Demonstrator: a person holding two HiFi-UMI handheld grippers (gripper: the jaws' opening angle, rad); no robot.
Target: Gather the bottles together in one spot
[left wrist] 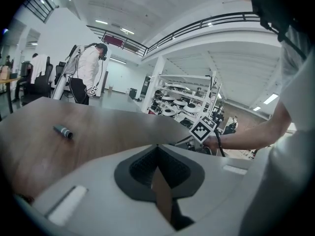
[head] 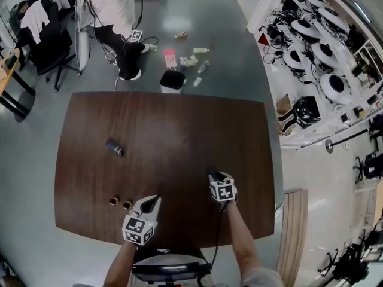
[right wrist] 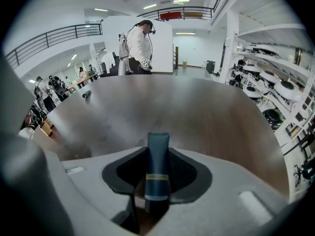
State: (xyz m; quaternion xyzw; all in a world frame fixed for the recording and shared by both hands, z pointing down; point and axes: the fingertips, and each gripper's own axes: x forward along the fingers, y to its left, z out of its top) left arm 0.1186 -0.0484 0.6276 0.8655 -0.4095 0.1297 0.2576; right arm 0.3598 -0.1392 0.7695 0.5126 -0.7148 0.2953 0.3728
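On the brown table [head: 179,130] a dark bottle [head: 114,147] lies on its side at the left; it also shows in the left gripper view [left wrist: 63,131] and far off in the right gripper view [right wrist: 86,94]. Two small brown bottles [head: 119,203] stand close together near the front left edge. My left gripper [head: 157,200] hovers just right of them, shut with nothing between its tips [left wrist: 157,147]. My right gripper [head: 211,173] is over the front right of the table, shut on a dark blue tube-shaped bottle [right wrist: 158,173] that sticks out past the jaws.
A person [head: 114,11] stands beyond the table's far edge, next to office chairs [head: 51,46]. A black bin [head: 172,81] and scattered small items [head: 191,58] are on the floor there. Shelves with round white devices [head: 323,46] line the right side.
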